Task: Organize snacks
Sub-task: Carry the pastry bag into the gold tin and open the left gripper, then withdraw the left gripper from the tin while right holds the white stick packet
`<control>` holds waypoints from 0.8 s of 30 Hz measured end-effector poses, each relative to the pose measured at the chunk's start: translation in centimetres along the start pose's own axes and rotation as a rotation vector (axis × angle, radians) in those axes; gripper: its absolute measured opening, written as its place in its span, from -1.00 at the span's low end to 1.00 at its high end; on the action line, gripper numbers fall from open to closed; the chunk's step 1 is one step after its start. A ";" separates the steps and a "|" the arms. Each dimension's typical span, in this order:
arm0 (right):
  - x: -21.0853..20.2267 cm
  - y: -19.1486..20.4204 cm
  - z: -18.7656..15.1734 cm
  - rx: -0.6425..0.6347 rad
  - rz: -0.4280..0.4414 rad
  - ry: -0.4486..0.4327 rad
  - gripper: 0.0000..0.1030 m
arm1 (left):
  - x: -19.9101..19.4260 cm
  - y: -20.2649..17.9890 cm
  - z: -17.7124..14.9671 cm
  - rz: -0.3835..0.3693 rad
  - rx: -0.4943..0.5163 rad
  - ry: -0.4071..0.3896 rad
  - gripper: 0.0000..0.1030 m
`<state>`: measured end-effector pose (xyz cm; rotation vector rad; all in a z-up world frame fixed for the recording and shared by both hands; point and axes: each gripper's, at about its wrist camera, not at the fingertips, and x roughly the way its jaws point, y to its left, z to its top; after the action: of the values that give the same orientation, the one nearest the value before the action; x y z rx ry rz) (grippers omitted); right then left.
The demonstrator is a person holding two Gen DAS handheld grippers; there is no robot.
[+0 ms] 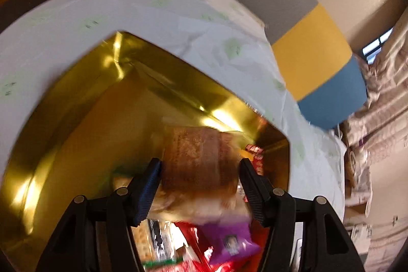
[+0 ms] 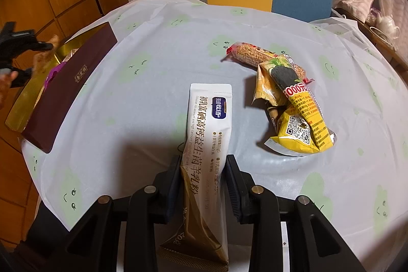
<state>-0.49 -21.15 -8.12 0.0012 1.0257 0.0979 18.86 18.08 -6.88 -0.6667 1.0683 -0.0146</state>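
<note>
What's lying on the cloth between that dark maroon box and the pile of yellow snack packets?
In the right wrist view, only the long white sachet held by the right gripper; otherwise bare tablecloth.

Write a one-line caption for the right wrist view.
Right gripper shut on a white goat-milk-powder sachet above the cloud-print tablecloth, yellow snack packets beside it.

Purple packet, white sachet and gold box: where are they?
purple packet (image 1: 229, 238), left wrist view, on its front.
white sachet (image 2: 209, 124), right wrist view, on its printed middle.
gold box (image 1: 84, 134), left wrist view, on its bare inside floor.
</note>
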 end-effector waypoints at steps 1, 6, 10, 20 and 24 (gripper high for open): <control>0.0 0.0 0.0 0.000 0.000 0.000 -0.33 | 0.6 0.3 0.1 0.001 -0.024 0.015 0.21; 0.0 0.0 0.0 0.000 -0.001 0.001 -0.33 | -0.2 -0.3 0.0 0.010 0.010 -0.022 0.22; 0.0 0.1 0.0 -0.001 -0.004 0.000 -0.33 | -2.2 -1.5 -1.1 0.069 0.104 -0.072 0.22; 0.0 0.1 -0.1 0.010 -0.011 -0.009 -0.33 | -5.9 -4.0 -6.9 0.146 0.334 -0.153 0.22; -0.1 0.2 -0.1 0.014 -0.013 -0.006 -0.33 | -7.1 -4.8 -8.9 0.178 0.420 -0.180 0.23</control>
<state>-0.62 -21.01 -8.05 0.0082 1.0201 0.0789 9.54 12.04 -1.46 -0.1888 0.9093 -0.0240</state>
